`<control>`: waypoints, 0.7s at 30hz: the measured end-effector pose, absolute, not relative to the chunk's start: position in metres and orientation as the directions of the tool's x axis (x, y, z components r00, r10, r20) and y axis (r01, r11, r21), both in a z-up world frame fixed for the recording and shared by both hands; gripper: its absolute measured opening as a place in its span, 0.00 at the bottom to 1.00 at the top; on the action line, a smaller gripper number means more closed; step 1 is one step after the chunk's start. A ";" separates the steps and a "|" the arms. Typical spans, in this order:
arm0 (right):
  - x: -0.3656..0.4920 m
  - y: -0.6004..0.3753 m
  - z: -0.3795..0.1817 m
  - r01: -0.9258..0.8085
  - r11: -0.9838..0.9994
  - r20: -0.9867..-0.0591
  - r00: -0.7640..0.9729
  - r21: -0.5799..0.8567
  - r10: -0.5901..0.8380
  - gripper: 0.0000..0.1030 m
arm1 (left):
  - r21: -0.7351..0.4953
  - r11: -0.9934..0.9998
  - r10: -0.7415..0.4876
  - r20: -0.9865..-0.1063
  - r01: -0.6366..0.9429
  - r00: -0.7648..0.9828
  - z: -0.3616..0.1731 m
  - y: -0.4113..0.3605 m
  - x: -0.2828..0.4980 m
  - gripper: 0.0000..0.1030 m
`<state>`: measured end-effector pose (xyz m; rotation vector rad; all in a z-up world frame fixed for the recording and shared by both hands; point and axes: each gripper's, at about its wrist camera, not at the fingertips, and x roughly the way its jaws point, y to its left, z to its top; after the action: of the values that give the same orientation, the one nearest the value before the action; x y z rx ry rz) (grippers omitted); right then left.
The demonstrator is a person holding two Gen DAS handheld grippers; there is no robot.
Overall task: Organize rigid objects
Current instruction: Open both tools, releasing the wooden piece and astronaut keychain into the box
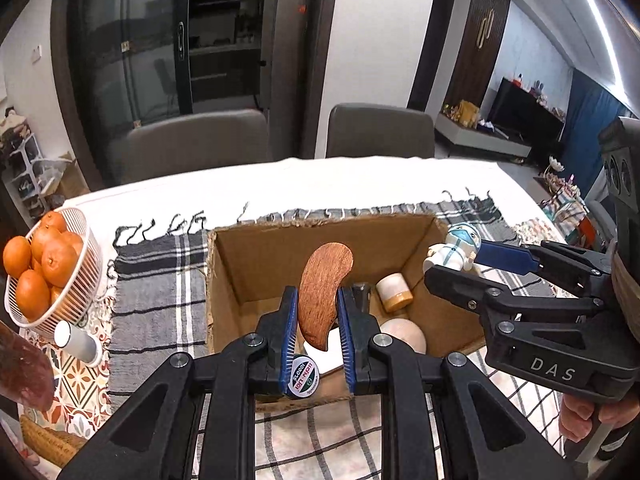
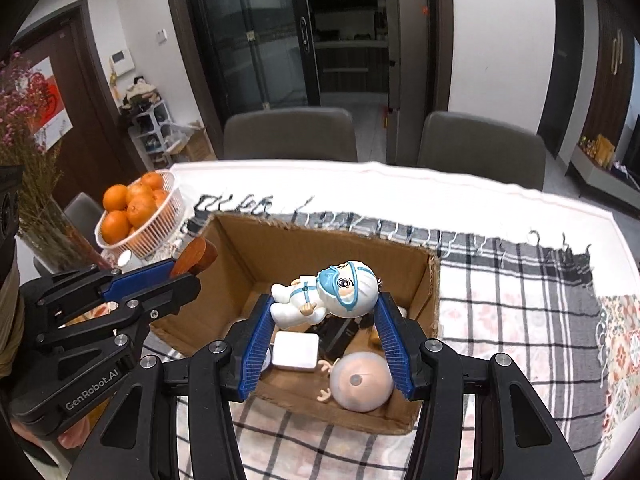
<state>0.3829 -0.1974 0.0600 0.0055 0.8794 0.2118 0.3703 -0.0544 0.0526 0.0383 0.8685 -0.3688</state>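
Left gripper (image 1: 318, 312), jaws nearly closed, clamps a curved wooden piece (image 1: 325, 286); right gripper (image 2: 324, 320), jaws partly spread, grips a masked figurine (image 2: 332, 296) lying sideways. Both hang over the open cardboard box (image 2: 248, 256). Risk: simultaneous release lets items collide or strike the bald doll (image 2: 360, 384). Free floor remains toward the far wall; the orange basket (image 1: 86, 264) stands well apart.

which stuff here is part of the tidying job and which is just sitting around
Part of the job:
- cardboard box
- wooden piece in the left tool
- white figurine in the right tool
- small jar, white block, doll head inside the box

Just lying about:
- basket of oranges
- paper cup
- checked cloth
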 end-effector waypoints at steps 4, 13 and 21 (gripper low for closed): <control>0.395 -0.200 0.045 -0.173 0.979 -0.792 0.581 0.106 0.188 0.51 | -0.121 0.937 -0.296 -0.774 0.328 0.560 0.042 -0.057 0.381 0.20; 0.414 -0.202 0.020 -0.171 0.979 -0.845 0.503 0.108 0.181 0.51 | -0.141 0.938 -0.290 -0.821 0.317 0.492 0.018 -0.060 0.398 0.20; 0.415 -0.202 0.011 -0.144 0.986 -0.862 0.486 0.082 0.142 0.51 | -0.123 0.949 -0.260 -0.827 0.291 0.499 0.013 -0.057 0.394 0.25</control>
<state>0.4153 -0.2022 0.0112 -0.0016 1.0489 0.1740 0.3942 -0.0571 0.0131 0.0343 0.9937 -0.3334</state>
